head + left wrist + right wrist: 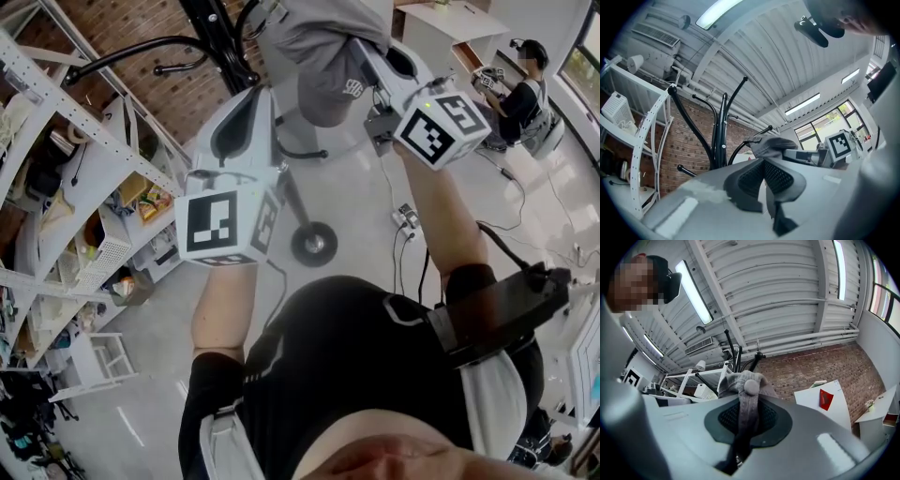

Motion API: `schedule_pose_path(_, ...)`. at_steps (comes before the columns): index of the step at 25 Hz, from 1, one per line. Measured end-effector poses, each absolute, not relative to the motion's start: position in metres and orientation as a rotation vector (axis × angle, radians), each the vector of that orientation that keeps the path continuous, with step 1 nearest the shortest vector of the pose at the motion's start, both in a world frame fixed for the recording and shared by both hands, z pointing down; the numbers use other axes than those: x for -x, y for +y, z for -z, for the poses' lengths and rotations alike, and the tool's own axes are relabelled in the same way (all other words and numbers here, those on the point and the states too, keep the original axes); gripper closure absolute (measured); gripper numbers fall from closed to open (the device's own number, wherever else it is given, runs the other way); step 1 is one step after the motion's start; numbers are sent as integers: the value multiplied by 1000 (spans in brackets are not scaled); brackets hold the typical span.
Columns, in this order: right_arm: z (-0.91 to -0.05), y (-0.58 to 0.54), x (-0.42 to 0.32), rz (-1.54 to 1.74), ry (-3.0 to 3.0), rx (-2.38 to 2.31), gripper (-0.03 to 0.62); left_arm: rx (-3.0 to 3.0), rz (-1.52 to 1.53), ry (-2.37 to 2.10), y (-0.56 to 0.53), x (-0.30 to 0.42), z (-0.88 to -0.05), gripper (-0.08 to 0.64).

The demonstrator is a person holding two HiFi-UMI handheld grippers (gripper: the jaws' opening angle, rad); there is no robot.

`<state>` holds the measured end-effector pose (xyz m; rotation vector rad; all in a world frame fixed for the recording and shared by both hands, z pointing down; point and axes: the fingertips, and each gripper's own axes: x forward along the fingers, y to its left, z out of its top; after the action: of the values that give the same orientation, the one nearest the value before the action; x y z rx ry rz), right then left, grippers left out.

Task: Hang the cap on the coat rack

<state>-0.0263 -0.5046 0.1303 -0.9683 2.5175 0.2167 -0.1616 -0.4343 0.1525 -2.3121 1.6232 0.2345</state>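
A grey cap (328,56) hangs high up in my right gripper (367,67), which is shut on its fabric. In the right gripper view the cap (745,385), with its top button showing, runs down between the closed jaws of that gripper (743,406). The black coat rack (211,37) rises just left of the cap, its curved hooks spreading out and its round base (314,244) on the floor. My left gripper (246,117) is raised beside the rack pole, shut and holding nothing. In the left gripper view my left gripper (764,166) faces the rack (723,136) and the cap (773,143).
White shelving (56,187) packed with items lines the left side, against a brick wall. A power strip (406,218) and cables lie on the floor to the right. Another person (525,84) sits at the far right, near a white table (450,28).
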Motion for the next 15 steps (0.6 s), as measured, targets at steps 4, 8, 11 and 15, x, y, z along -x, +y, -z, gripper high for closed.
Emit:
schedule_pose_path(4, -136, -512, 41, -215, 2553, 941, 572, 2281, -244, 1666, -430, 175, -152, 560)
schedule_pose_path(8, -147, -516, 52, -182, 2591, 917, 572, 2252, -243, 1712, -421, 182, -156, 560)
schedule_pose_path(11, -153, -522, 59, -164, 2608, 905, 572, 2242, -241, 1731, -420, 186, -157, 560)
schedule_pose_path(15, -162, -530, 69, -151, 2627, 904, 572, 2229, -237, 1752, -419, 193, -157, 560)
